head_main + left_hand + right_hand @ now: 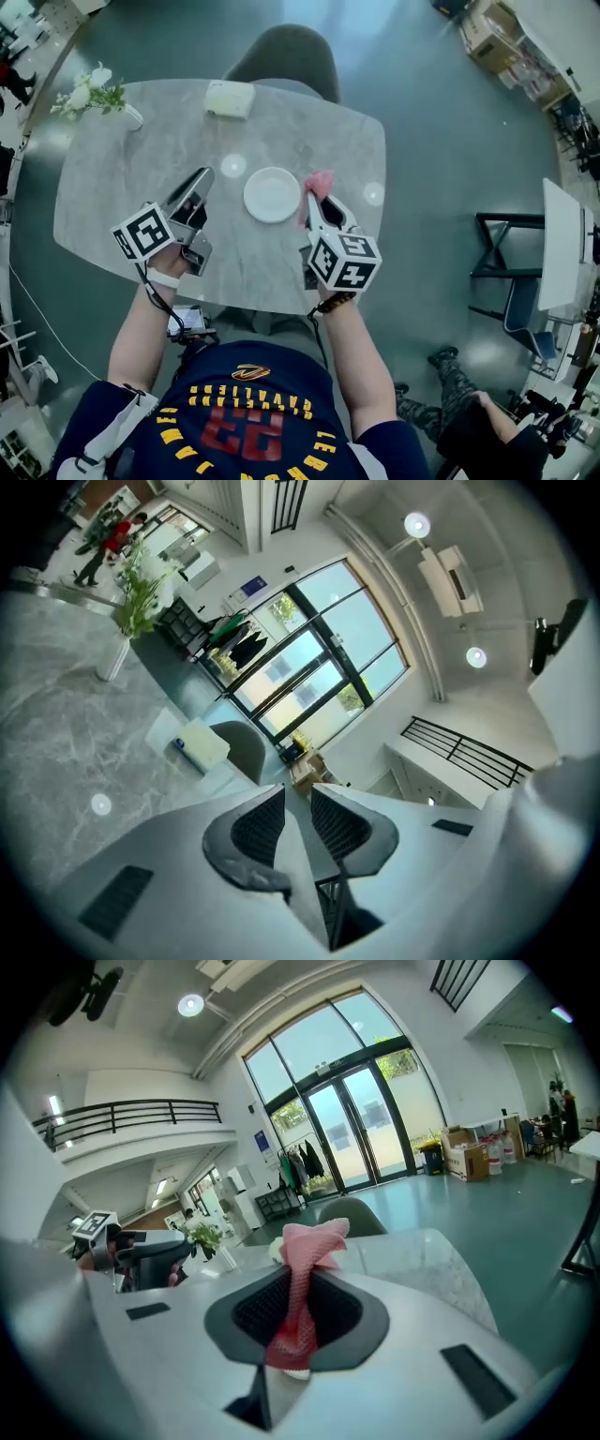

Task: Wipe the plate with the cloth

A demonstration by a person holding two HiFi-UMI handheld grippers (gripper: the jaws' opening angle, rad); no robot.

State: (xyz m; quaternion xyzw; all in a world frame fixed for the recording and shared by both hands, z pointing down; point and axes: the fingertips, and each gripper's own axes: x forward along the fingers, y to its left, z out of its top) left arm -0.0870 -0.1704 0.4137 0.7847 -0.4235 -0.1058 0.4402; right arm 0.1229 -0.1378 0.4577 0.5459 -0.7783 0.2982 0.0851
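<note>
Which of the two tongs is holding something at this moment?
The right tongs: they are shut on the pink cloth, beside the white plate. The left tongs have nothing between them.

Both forearms reach forward, side by side. The left gripper (298, 808) is tilted, its fingers a narrow gap apart with nothing between. The right gripper's (298, 1309) fingers are pinched on the cloth (305, 1251).

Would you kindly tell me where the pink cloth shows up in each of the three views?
Head view: the pink cloth lies right of centre, beside the plate, at the right gripper tip.
Left gripper view: not in it.
Right gripper view: centre, clamped between the jaws.
Shared landmark: the white flowers.
</note>
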